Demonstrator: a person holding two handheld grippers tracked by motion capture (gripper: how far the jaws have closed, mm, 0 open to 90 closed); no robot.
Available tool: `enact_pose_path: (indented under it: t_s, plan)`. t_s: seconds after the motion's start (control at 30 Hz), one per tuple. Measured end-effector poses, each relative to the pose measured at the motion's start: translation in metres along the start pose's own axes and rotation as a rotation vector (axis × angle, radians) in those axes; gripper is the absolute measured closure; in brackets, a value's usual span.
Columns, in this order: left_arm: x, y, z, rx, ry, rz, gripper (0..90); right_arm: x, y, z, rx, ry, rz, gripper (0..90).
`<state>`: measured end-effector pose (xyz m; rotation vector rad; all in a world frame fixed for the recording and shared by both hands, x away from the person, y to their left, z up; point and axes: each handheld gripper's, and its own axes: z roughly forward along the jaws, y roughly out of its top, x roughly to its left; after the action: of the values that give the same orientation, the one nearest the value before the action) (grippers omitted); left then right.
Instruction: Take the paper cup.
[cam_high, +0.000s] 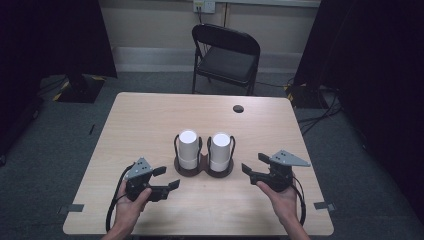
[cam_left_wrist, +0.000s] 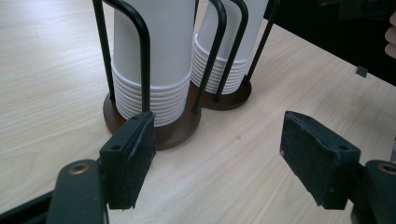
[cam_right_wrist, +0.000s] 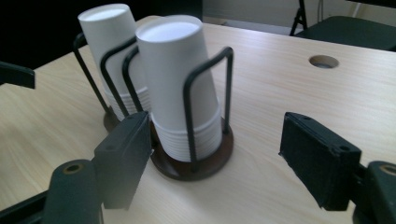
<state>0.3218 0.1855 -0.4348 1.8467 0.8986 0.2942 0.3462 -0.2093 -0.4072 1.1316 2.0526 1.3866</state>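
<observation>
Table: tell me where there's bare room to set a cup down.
Bare wood on the table lies behind the left cup stack and right cup stack, up to the round hole, and along both side edges. It is crowded between the left gripper and right gripper.

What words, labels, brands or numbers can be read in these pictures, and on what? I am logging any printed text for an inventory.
None can be read.
The two stacks of white paper cups in their black wire holders are plain, with no print.
The light wooden table and the black folding chair carry no lettering.
The wall socket plate is too small to tell any marking.
</observation>
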Motion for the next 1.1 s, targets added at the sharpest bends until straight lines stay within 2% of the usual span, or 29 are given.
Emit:
enact_pose_path:
  t_s: [0.23, 0.27, 0.3, 0.43, 0.57, 0.67, 0.77, 0.97, 1.1]
  plan:
    - [-0.003, -0.001, 0.003, 0.026, 0.053, 0.011, 27.0, 0.012, 0.019, 0.013, -0.007, 0.049, -0.044, 25.5]
    - [-0.002, -0.002, 0.002, 0.021, 0.041, 0.020, 27.5, 0.013, 0.021, 0.015, -0.009, 0.060, -0.044, 26.0]
    - [-0.003, -0.002, 0.002, 0.009, 0.028, 0.011, 29.4, 0.013, 0.022, 0.016, -0.011, 0.061, -0.043, 26.0]
    - [-0.007, -0.001, 0.002, 0.008, 0.040, 0.036, 31.1, 0.015, 0.029, 0.024, -0.016, 0.068, -0.060, 26.3]
    - [-0.008, -0.002, 0.002, 0.009, 0.030, 0.045, 30.5, 0.016, 0.038, 0.032, -0.010, 0.078, -0.059, 26.0]
    - [-0.009, -0.001, 0.001, 0.000, 0.041, 0.049, 26.5, 0.018, 0.045, 0.037, -0.010, 0.093, -0.066, 25.6]
    - [-0.010, -0.002, 0.001, -0.003, 0.043, 0.050, 26.6, 0.020, 0.052, 0.044, -0.009, 0.105, -0.076, 25.0]
    - [-0.011, -0.002, 0.002, -0.007, 0.053, 0.055, 21.7, 0.022, 0.059, 0.055, -0.016, 0.108, -0.101, 24.7]
    - [-0.013, -0.002, 0.002, -0.006, 0.089, 0.073, 18.0, 0.021, 0.064, 0.064, -0.025, 0.106, -0.104, 24.1]
